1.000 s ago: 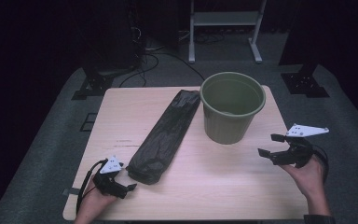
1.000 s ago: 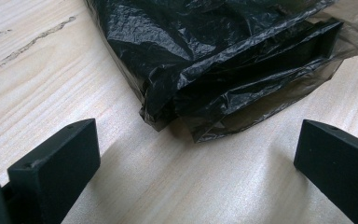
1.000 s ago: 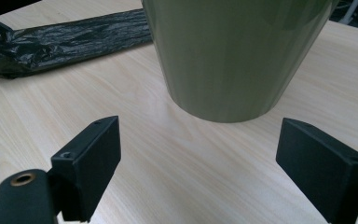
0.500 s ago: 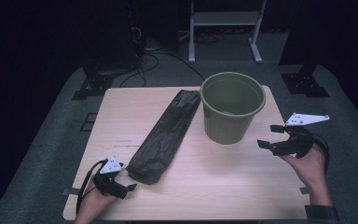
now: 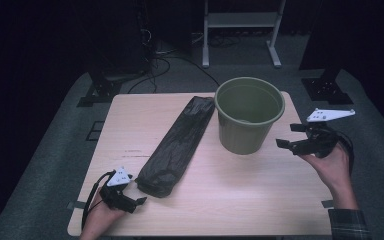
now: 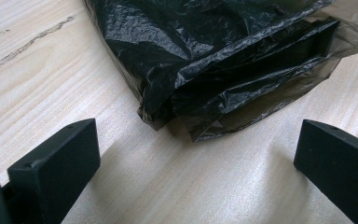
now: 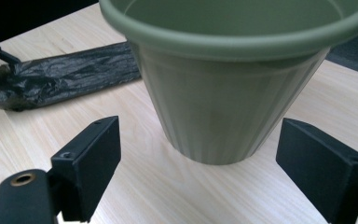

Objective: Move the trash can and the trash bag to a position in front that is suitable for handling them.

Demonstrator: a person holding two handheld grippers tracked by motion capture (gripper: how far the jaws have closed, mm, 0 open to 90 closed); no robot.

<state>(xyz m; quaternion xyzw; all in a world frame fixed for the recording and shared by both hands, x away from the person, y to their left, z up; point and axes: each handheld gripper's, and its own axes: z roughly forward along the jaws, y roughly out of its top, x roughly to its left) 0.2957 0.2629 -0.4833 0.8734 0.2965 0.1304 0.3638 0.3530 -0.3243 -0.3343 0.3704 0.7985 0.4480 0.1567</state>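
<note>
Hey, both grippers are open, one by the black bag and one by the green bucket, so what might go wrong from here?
1. The bag is thin, crinkled plastic folded in layers. The left gripper may pinch only the top layer, or slide the bag along the smooth table.
2. The bucket looks wider than the right gripper opening and tapers downward, so a side grip could slip or tip it.
3. The bucket stands close to the bag's far end; pulling the bag might nudge it.
</note>
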